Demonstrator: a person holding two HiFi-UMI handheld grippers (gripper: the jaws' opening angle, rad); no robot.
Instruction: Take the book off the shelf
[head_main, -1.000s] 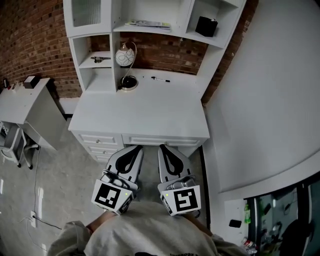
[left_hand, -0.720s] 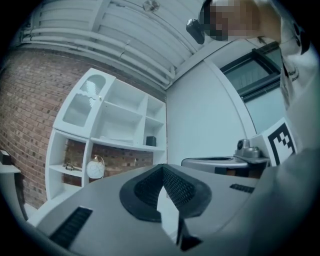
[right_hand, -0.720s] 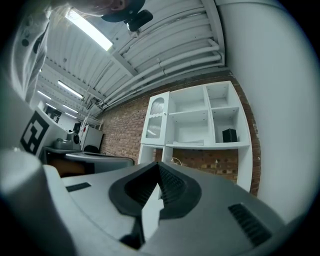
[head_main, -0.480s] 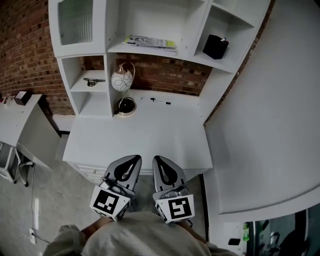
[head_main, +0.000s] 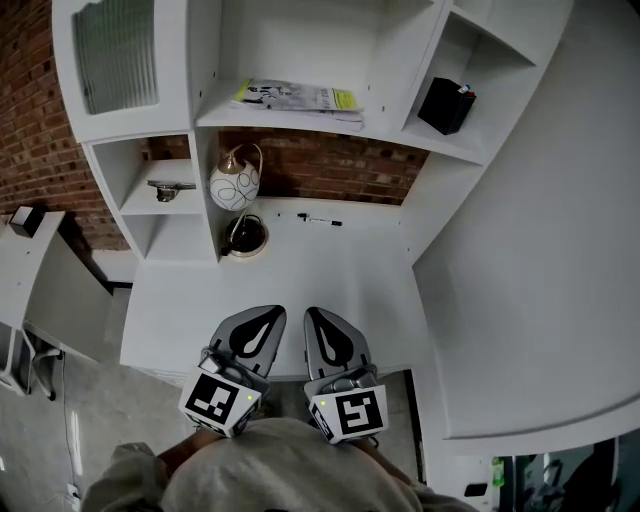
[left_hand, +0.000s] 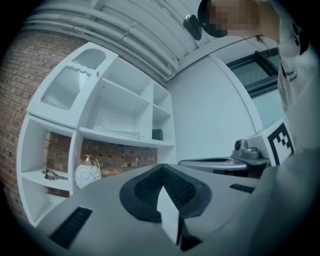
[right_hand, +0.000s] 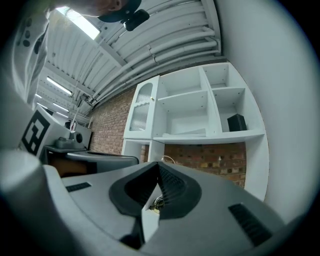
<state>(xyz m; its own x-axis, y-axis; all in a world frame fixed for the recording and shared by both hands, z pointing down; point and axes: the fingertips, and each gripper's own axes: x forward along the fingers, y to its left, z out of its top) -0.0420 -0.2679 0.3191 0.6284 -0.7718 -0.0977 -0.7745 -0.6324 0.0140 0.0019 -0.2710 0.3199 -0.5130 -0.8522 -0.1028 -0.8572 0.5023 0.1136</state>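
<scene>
Head view: white desk (head_main: 330, 270) with a hutch on top; both grippers sit side by side over the desk's near edge.
Book (head_main: 295, 97): lies flat on the middle shelf (head_main: 385, 120), close to its front edge, roughly mid-span.
Book long axis: runs along the shelf's front edge, crosswise to both grippers.
Direction from grippers: ahead and above, well apart, with the whole desk top between.
Left gripper (head_main: 262, 318): jaws fully together, nothing in them.
Right gripper (head_main: 322, 320): jaws fully together, nothing in them.
Nearer hand: about even; the book sits almost centred between them, possibly a touch closer to the right.
Next move needs: jaws opened and a reach up to the front edge, judging from the layout.
Hard to make out: book thickness (looks thin, maybe a magazine); its back edge blends into the white shelf; in both gripper views it shows only as a pale sliver.
Cut off: top of the hutch.
</scene>
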